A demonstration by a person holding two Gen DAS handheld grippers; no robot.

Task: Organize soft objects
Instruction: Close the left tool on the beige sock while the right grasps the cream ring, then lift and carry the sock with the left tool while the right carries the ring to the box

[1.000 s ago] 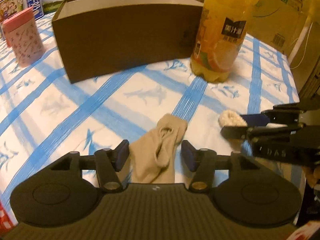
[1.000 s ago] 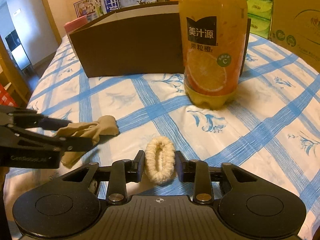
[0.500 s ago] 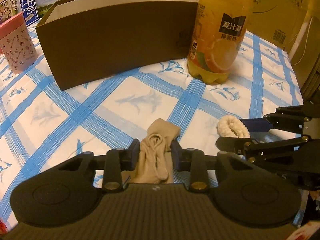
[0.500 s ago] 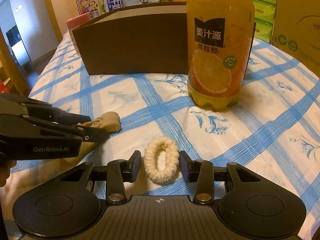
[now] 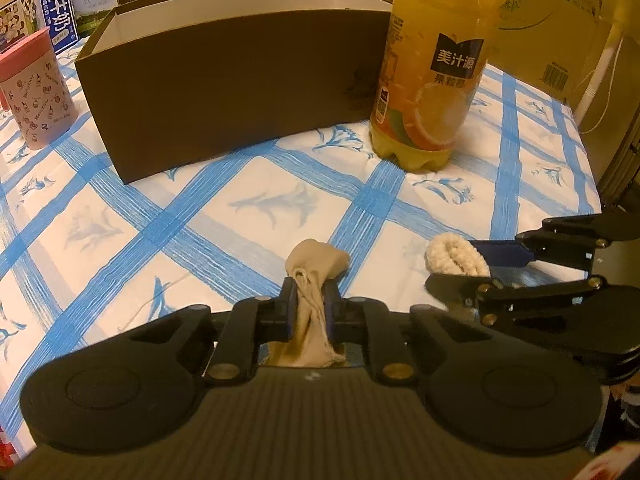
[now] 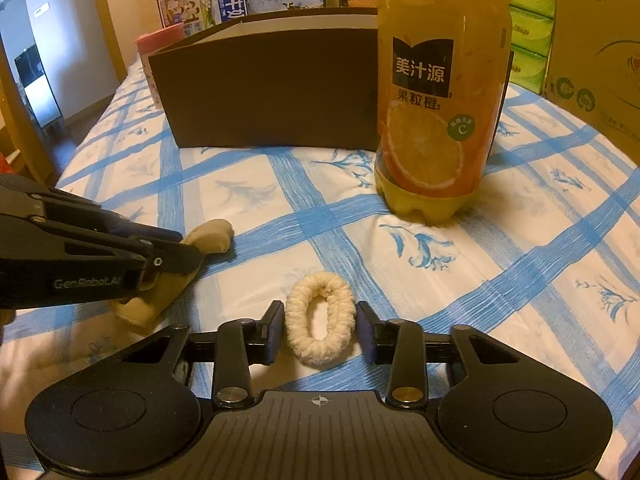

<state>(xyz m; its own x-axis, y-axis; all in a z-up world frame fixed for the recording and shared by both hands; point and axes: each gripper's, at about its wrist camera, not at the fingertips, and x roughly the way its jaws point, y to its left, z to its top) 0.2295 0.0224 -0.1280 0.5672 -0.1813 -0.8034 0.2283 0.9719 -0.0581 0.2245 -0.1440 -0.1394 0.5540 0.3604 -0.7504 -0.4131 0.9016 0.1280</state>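
Left tool (image 5: 308, 300) closing, pads pinching beige sock (image 5: 316, 268) on bed (image 6: 520, 264). Right tool (image 6: 320, 330) closing, pads straddling cream scrunchie (image 6: 320, 316), not yet touching. Risk: scrunchie squirts out; sock slips, snags bedsheet. Brown box (image 5: 240, 92) well apart.

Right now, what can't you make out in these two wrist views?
- Inside of the brown box: both views, hidden by its own front wall.
- Orange juice bottle cap: both views, cut off by the top edge.
- Near end of the beige sock: left wrist view, hidden behind the left gripper, whose jaws are closing on it.
- Far pad of the right gripper against the white scrunchie: contact unclear.
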